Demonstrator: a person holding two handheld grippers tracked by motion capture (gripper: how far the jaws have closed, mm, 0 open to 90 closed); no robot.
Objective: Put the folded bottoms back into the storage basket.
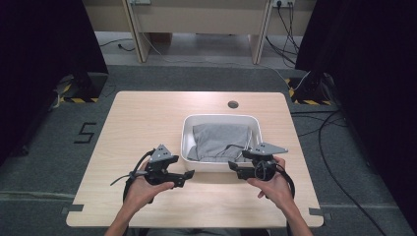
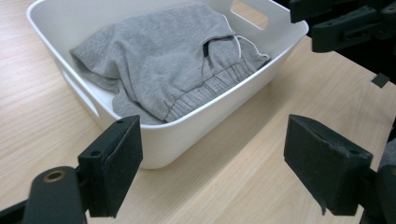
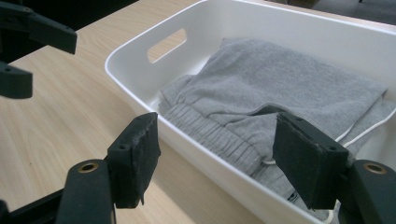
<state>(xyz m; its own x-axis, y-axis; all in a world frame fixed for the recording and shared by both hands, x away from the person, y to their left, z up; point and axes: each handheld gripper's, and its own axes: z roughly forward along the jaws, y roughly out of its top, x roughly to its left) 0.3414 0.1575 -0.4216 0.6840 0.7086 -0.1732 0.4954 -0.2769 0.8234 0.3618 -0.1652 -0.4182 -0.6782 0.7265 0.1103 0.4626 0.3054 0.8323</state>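
Likely light, floppy handling: grey sweatpants [image 1: 220, 140] bunched in the white tub [image 1: 186, 132] on the worktop [image 1: 142, 123], both hand-held grippers open and empty, so pinch the ribbed waistband [image 3: 210, 133].

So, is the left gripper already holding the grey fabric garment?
No, the left gripper has open, empty jaws outside the white plastic tub holding the grey fabric garment.
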